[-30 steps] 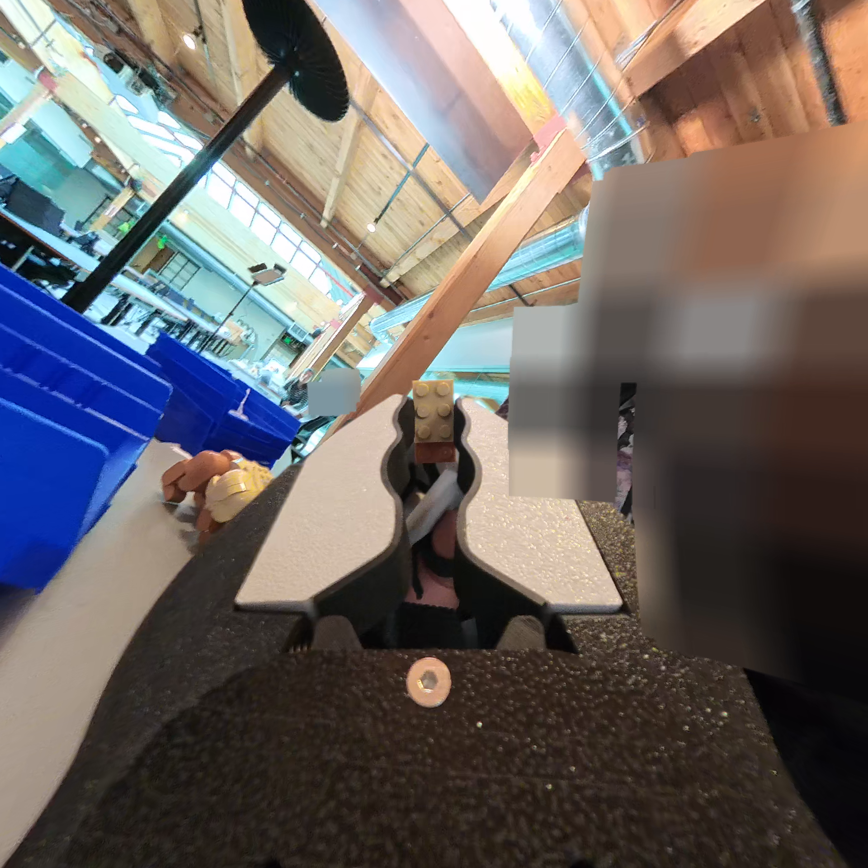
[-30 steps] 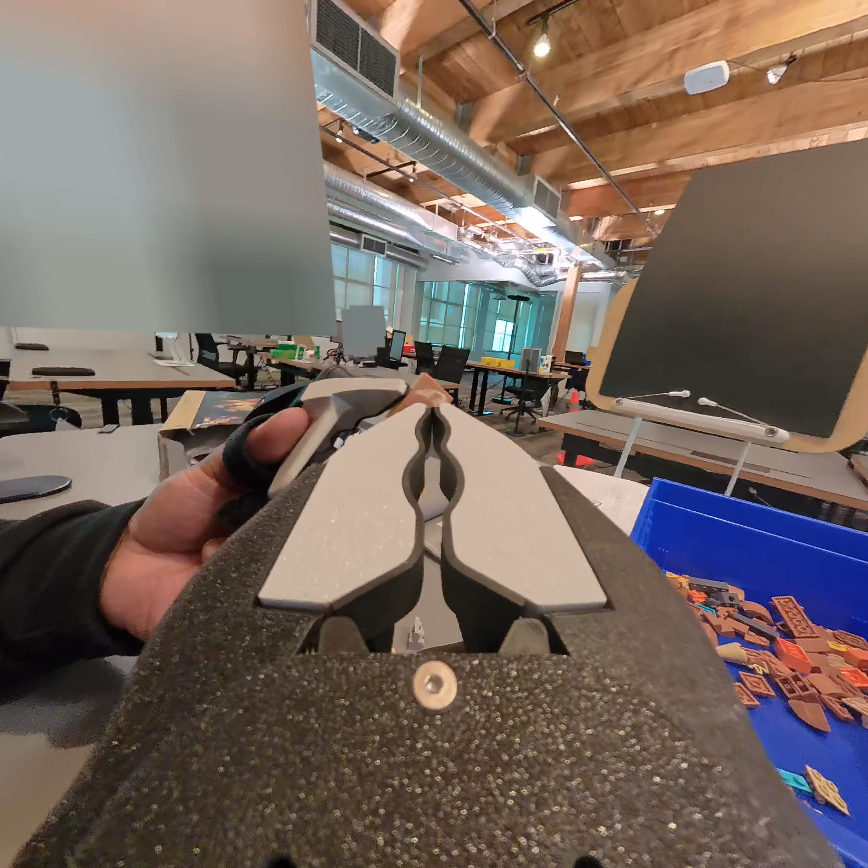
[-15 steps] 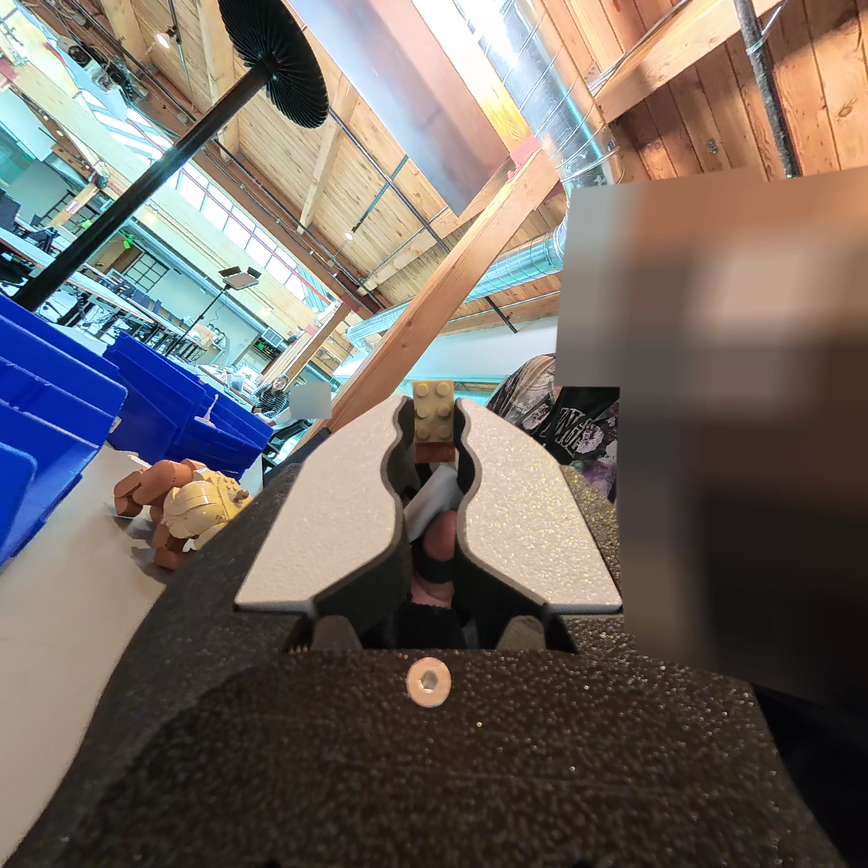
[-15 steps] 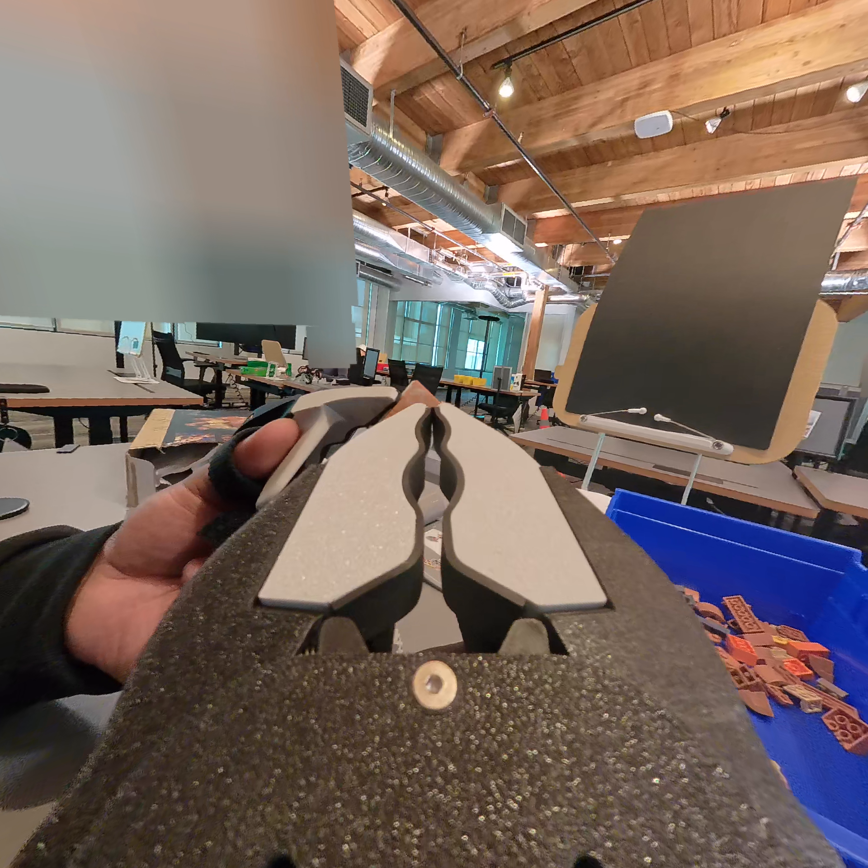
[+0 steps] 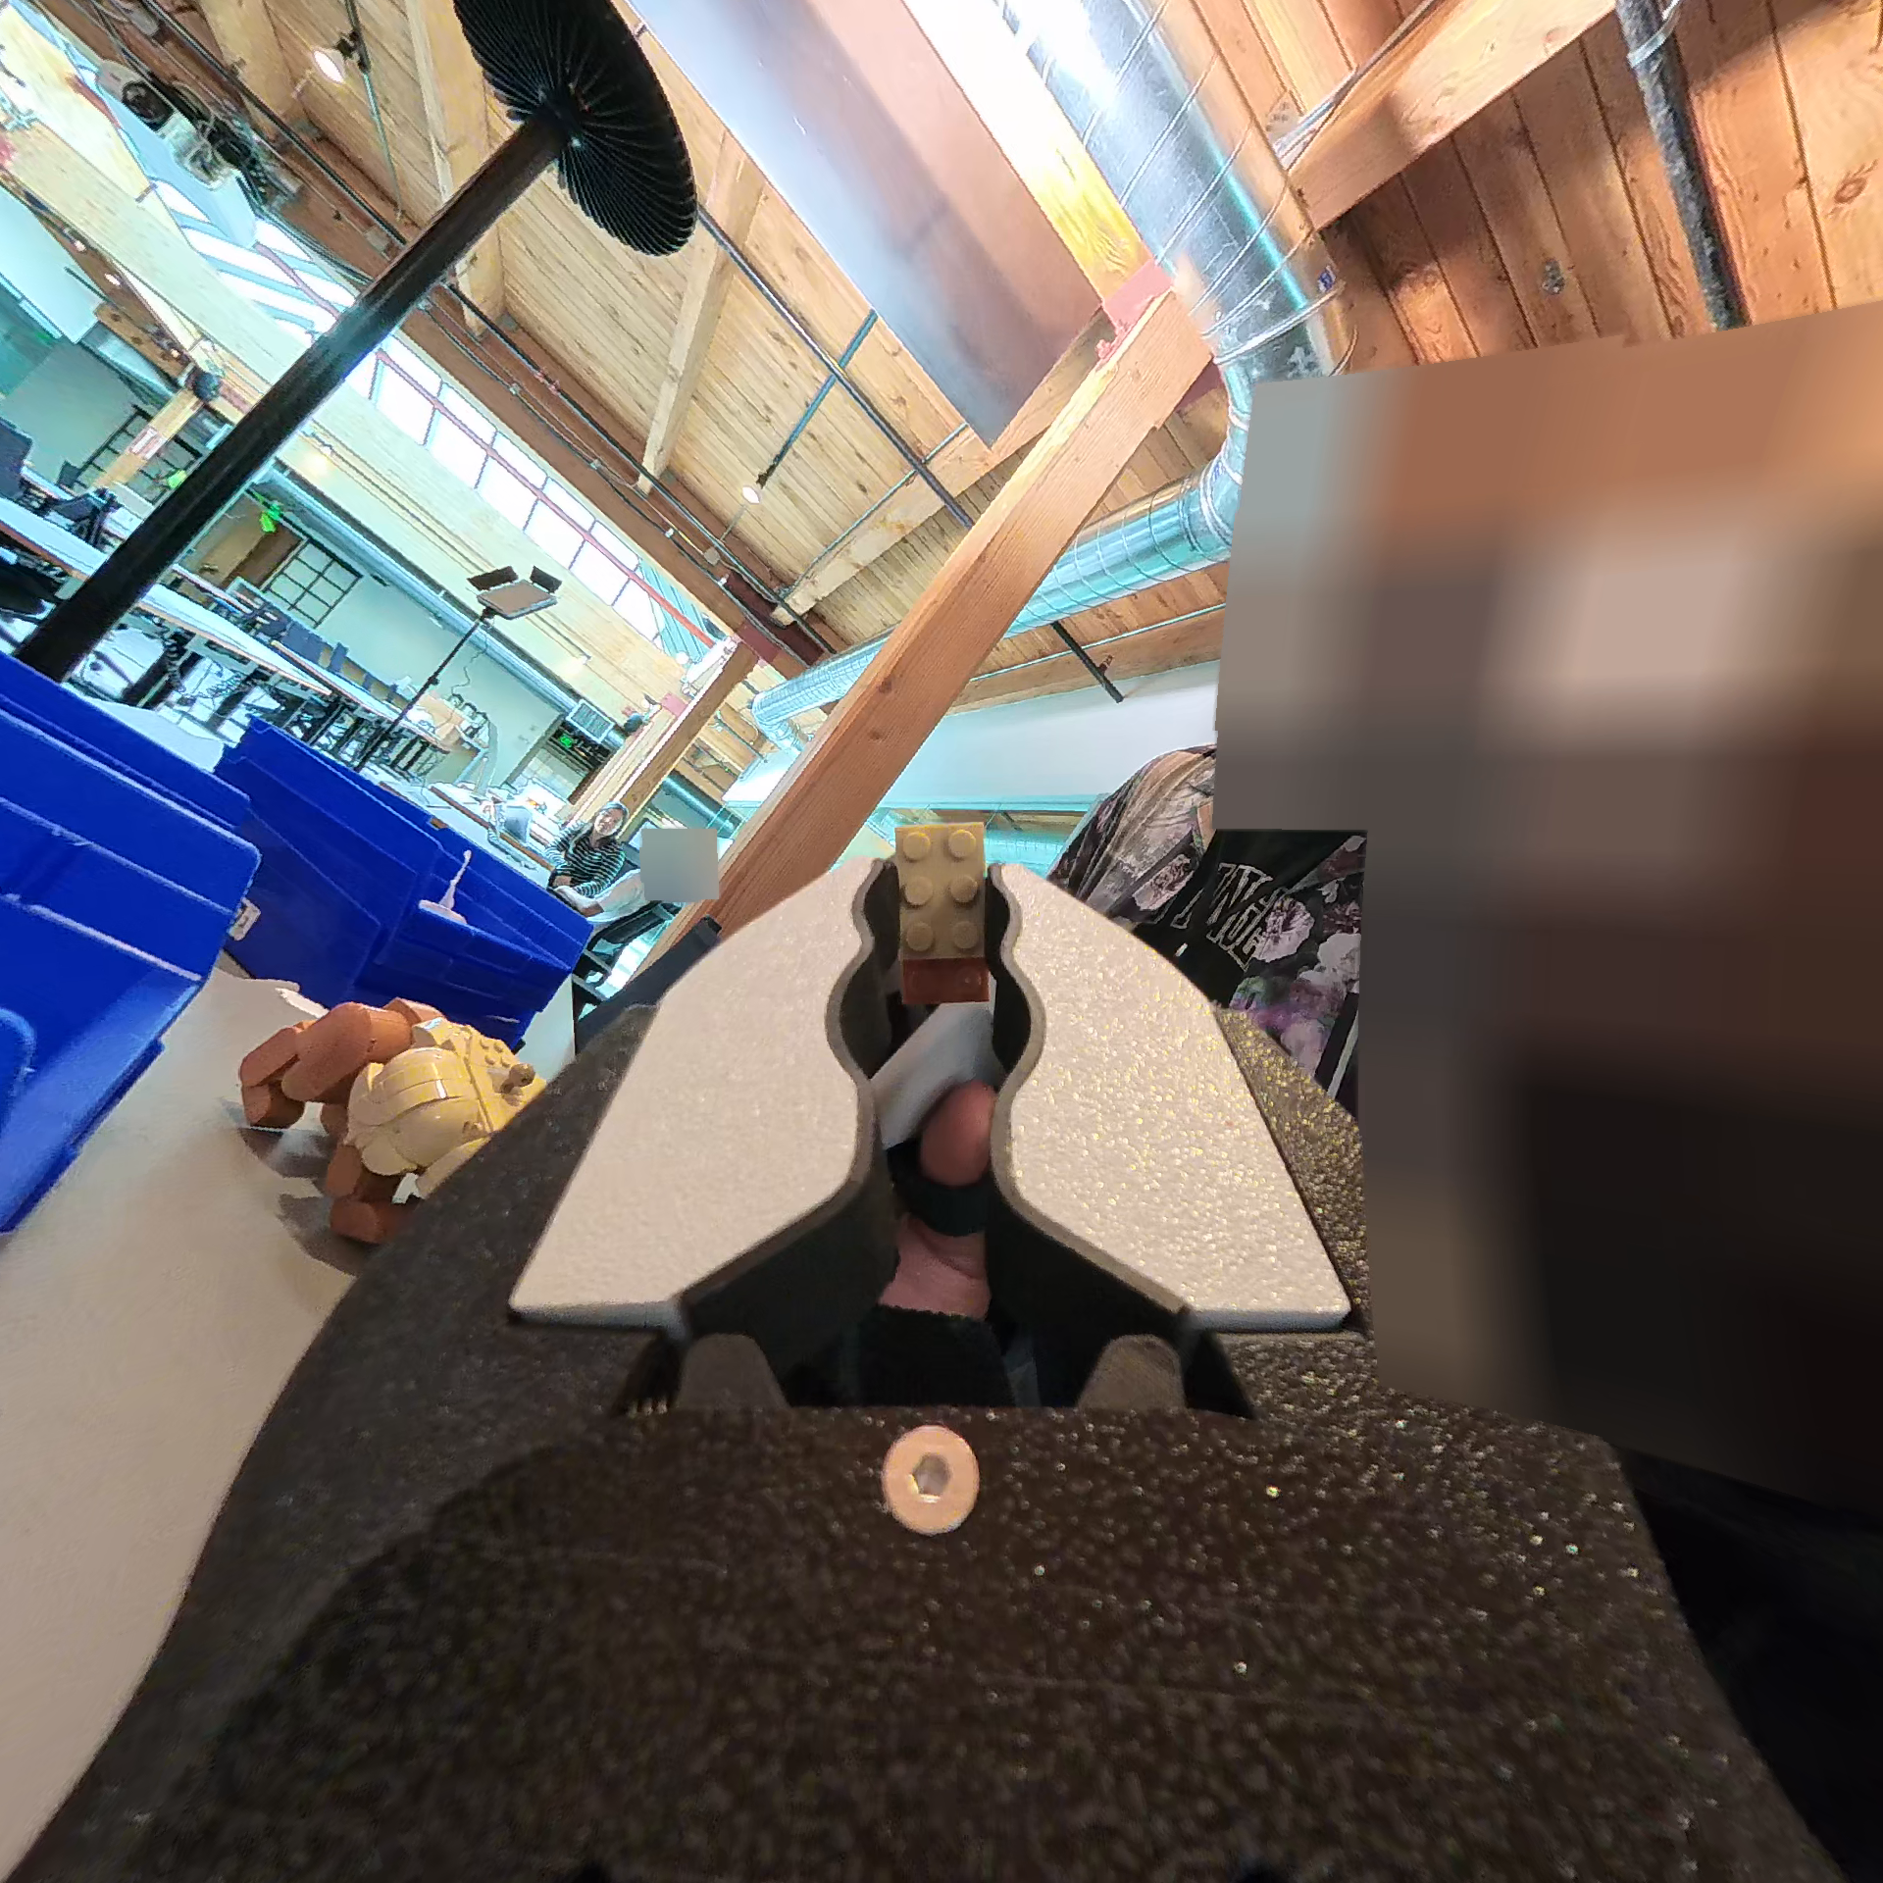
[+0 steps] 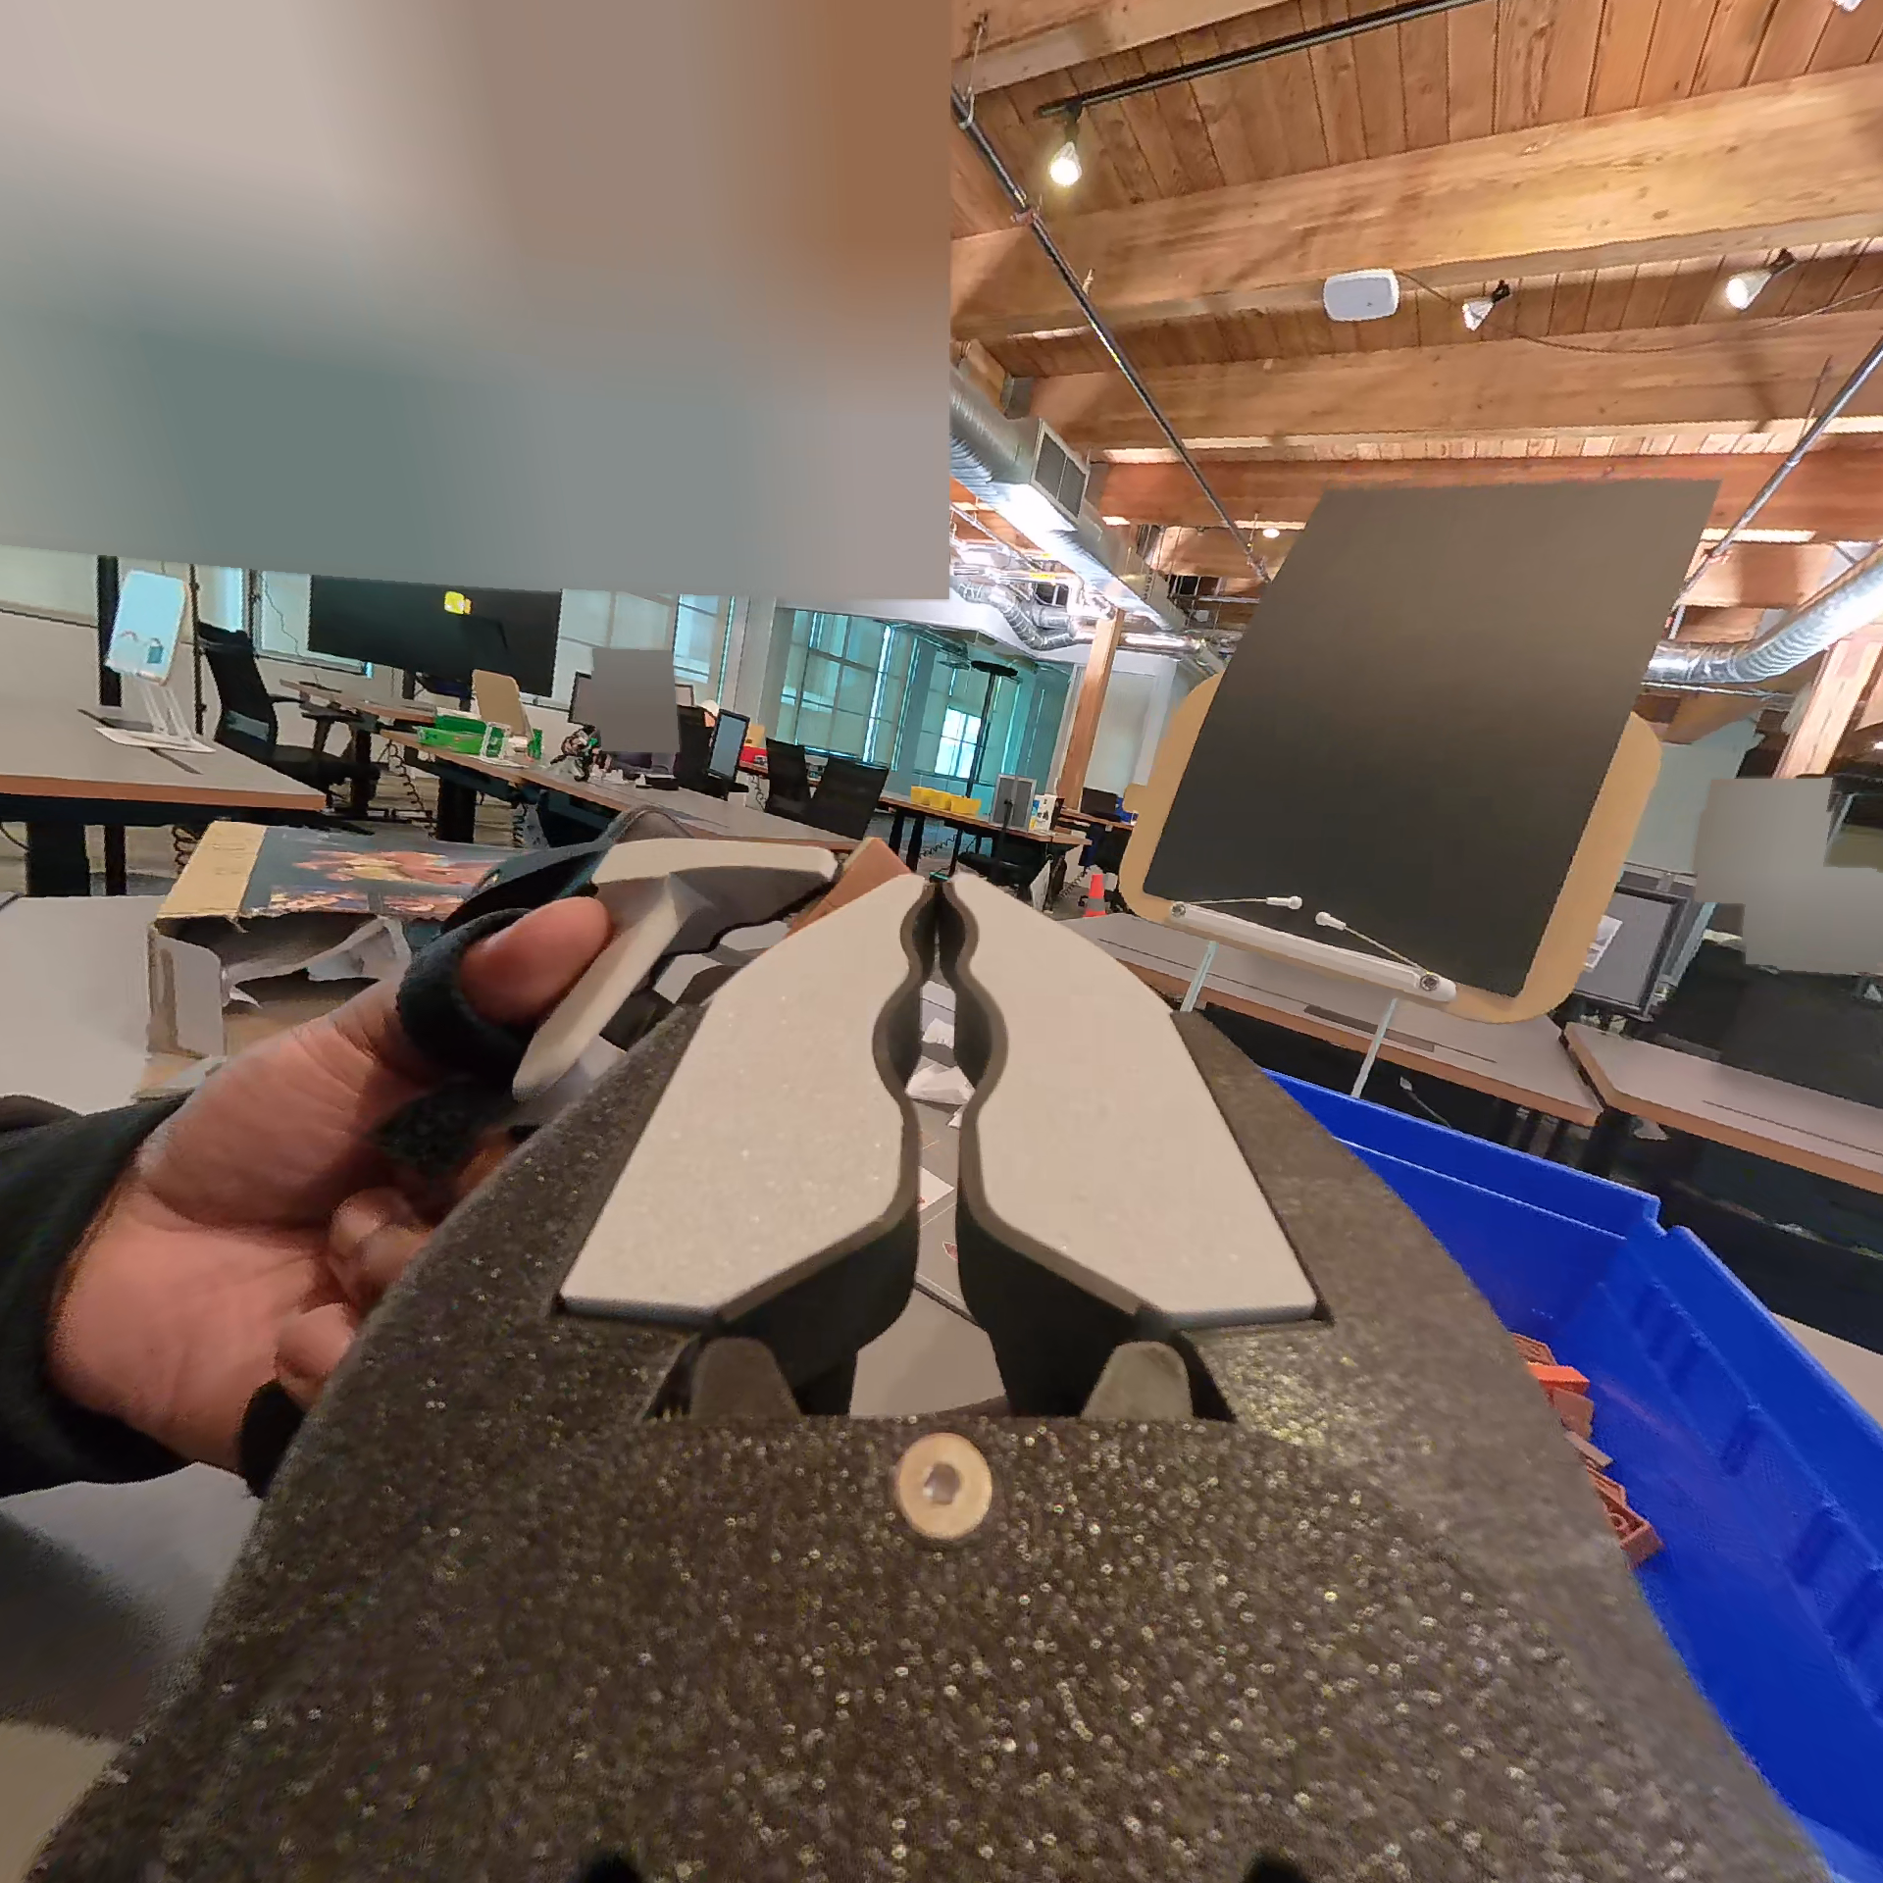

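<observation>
A blue bin [image 6: 1590, 1314] at the right of the right wrist view holds loose orange-brown bricks [image 6: 1590, 1467], seen along its inner wall. More blue bins [image 5: 336, 876] stand stacked on the desk [image 5: 122, 1355] in the left wrist view; their contents are hidden. Beside them lies a small brown and cream brick figure [image 5: 387, 1100]. The left gripper [image 5: 943, 897] clamps a tan studded brick [image 5: 939, 892] with a reddish-brown piece [image 5: 946, 980] under it. The right gripper [image 6: 937, 897] is closed on nothing, just beside the left one, which a hand [image 6: 245, 1202] grips.
</observation>
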The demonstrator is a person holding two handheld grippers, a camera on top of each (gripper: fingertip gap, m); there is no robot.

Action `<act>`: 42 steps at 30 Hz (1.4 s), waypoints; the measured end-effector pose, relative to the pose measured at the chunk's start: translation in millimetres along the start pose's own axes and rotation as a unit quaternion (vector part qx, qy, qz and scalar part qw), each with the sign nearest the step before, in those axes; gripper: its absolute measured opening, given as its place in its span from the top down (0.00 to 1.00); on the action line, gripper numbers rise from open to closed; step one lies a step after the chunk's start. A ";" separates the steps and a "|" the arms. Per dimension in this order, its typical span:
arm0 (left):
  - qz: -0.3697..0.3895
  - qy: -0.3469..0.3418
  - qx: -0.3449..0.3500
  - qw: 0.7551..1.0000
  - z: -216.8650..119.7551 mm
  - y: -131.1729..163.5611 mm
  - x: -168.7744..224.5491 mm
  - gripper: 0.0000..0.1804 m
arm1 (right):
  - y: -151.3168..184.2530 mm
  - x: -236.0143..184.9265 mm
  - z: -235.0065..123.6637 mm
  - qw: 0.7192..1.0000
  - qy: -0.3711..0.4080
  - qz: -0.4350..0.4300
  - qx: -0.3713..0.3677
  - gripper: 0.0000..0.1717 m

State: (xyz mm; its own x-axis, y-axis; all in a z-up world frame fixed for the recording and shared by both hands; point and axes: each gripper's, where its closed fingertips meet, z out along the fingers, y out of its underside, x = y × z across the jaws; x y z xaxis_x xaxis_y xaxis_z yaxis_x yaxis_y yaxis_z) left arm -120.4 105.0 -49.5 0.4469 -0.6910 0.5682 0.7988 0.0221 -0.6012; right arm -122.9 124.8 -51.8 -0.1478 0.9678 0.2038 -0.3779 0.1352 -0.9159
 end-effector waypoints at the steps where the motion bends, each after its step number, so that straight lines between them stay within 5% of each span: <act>1: 0.001 0.000 -0.001 1.000 0.5 0.6 0.1 0.91 | 0.1 -1.2 0.5 1.000 -0.001 -0.004 -0.002 1.00; 11: 0.024 -0.016 -0.023 0.999 6.5 3.9 -0.6 0.91 | 2.9 -5.7 5.6 0.998 0.007 -0.060 -0.030 1.00; 26: 0.009 0.011 0.062 0.998 8.1 -17.9 4.1 0.91 | 9.5 -30.8 14.5 1.000 0.024 0.010 -0.004 1.00; 42: 0.007 0.010 0.065 0.998 7.1 -12.6 2.3 0.91 | 3.9 -29.4 5.9 0.999 0.029 0.014 -0.002 1.00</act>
State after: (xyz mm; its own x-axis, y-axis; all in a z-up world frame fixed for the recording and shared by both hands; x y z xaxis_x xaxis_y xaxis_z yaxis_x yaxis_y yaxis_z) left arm -126.6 108.2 -36.6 0.4517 -0.7040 0.5481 0.8384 0.1249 -0.5306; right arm -125.4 95.7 -59.3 -0.1049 0.9820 0.1572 -0.3708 0.1080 -0.9224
